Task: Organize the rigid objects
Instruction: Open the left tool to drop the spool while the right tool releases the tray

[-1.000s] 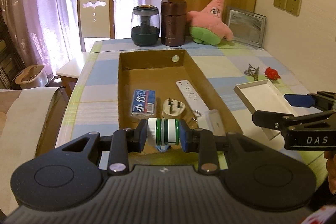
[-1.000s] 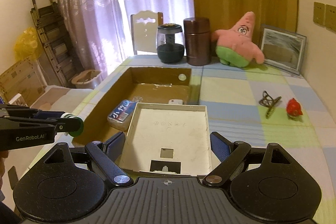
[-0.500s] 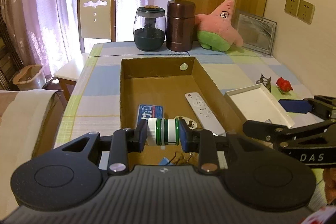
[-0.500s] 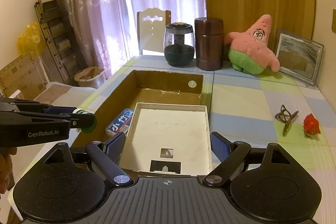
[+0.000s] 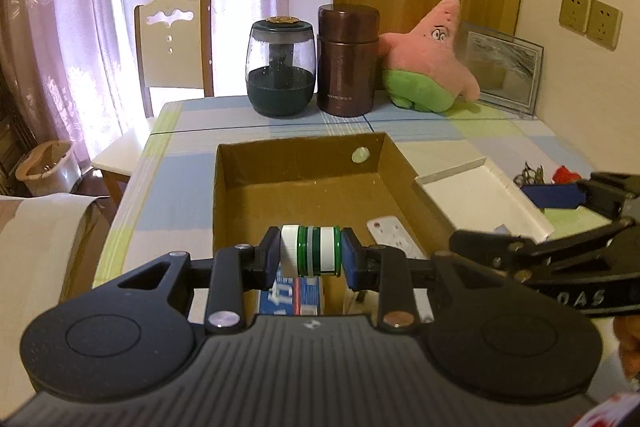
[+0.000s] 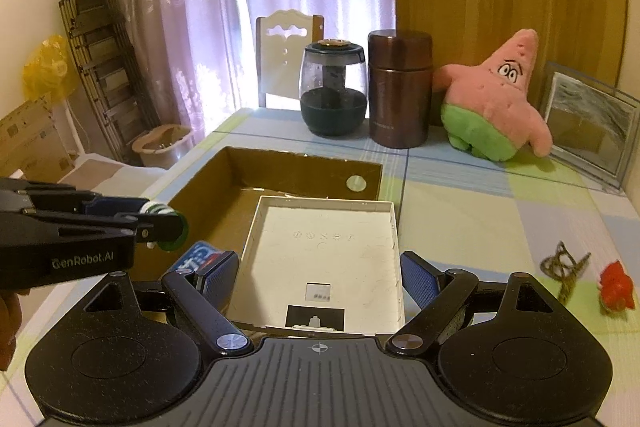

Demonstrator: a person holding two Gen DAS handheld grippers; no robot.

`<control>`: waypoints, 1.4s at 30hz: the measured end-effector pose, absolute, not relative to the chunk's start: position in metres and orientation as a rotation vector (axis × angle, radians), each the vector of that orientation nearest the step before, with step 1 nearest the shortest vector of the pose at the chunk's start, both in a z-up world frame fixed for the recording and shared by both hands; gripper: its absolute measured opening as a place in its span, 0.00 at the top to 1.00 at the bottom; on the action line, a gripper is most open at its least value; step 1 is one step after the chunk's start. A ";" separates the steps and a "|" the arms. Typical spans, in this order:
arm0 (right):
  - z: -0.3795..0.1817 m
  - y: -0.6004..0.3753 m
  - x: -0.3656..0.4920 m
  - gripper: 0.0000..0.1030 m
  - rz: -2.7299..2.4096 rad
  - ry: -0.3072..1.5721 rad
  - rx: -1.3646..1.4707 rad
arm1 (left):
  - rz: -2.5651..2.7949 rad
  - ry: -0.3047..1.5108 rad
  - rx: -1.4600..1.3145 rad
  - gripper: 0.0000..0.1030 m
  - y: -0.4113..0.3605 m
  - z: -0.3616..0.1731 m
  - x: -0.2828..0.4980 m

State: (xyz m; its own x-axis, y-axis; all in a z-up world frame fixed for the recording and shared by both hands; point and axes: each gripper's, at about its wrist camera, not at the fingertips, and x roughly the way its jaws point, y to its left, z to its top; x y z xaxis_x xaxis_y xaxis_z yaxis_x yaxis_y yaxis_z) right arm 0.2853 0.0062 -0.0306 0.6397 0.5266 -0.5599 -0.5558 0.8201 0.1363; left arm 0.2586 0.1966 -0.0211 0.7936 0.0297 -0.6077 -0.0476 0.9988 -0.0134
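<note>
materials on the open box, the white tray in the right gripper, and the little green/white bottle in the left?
Open box: corrugated cardboard, matte brown, raw cut edges. White tray: looks like thin moulded plastic, off-white, with embossed marks and a scuffed floor. Green and white bottle: probably glossy plastic with a ribbed white cap, though glass can't be ruled out.

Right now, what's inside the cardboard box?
In the cardboard box: a white remote and a blue packet. The far half of the floor looks bare. The near end is covered by the left gripper, its bottle and the white tray.
</note>
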 end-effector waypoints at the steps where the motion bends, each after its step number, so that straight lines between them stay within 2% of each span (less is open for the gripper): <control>1: -0.033 0.009 0.291 0.19 0.619 0.626 -0.052 | 0.039 0.652 -0.032 0.74 0.198 -0.022 0.264; 17: -0.067 0.045 0.352 0.19 0.660 0.660 -0.108 | 0.062 0.653 -0.064 0.74 0.223 -0.043 0.343; 18: -0.068 0.046 0.354 0.19 0.659 0.661 -0.108 | 0.063 0.649 -0.069 0.73 0.225 -0.044 0.345; 19: -0.070 0.047 0.355 0.19 0.661 0.662 -0.108 | 0.071 0.644 -0.080 0.65 0.228 -0.045 0.348; 20: -0.071 0.048 0.357 0.19 0.663 0.663 -0.108 | 0.080 0.643 -0.095 0.61 0.231 -0.046 0.349; 21: -0.071 0.049 0.357 0.19 0.664 0.663 -0.106 | 0.083 0.645 -0.103 0.61 0.233 -0.047 0.349; 42: -0.071 0.064 0.370 0.19 0.743 0.660 -0.037 | 0.111 0.629 -0.113 0.61 0.245 -0.034 0.337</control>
